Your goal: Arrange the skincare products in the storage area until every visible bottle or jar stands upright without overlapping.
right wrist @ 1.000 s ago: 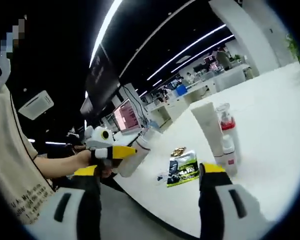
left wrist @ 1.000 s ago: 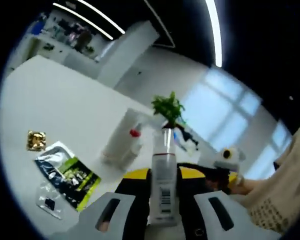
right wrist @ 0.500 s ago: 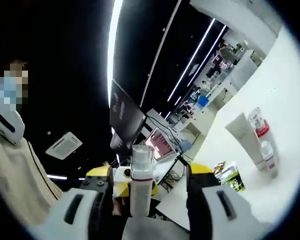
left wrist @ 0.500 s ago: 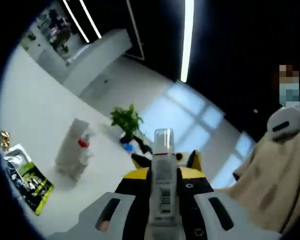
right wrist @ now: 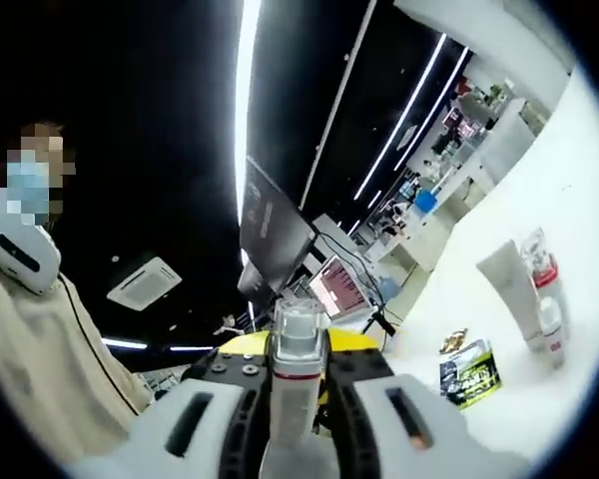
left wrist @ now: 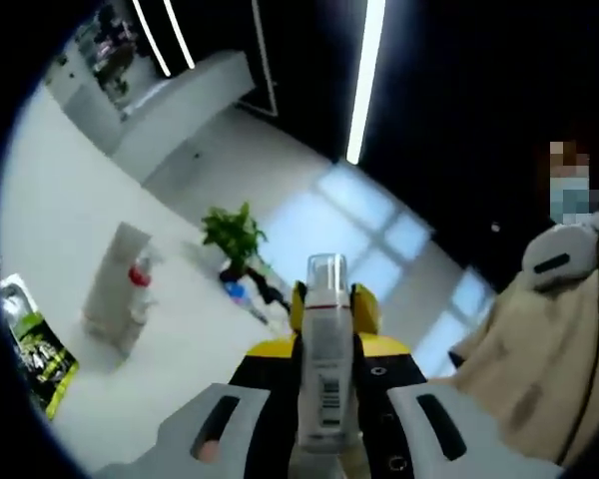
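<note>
Clear-capped bottle (left wrist: 324, 369) held in air above white table (left wrist: 50, 230), pinched between left gripper (left wrist: 319, 424) and right gripper (right wrist: 295, 424), both clamped on it. Risk: opposing pull twists bottle loose; drop topples standing tube (right wrist: 509, 294).

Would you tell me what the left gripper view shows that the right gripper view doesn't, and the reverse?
Left gripper view: a potted plant with bright windows behind it.
Right gripper view: a dark monitor, a lit laptop screen and a gold packet by the sachet.
Shared: the clear-capped bottle between each view's own jaws, the white tube beside the red-capped bottle, the green sachet, the white table and the person's beige top.
</note>
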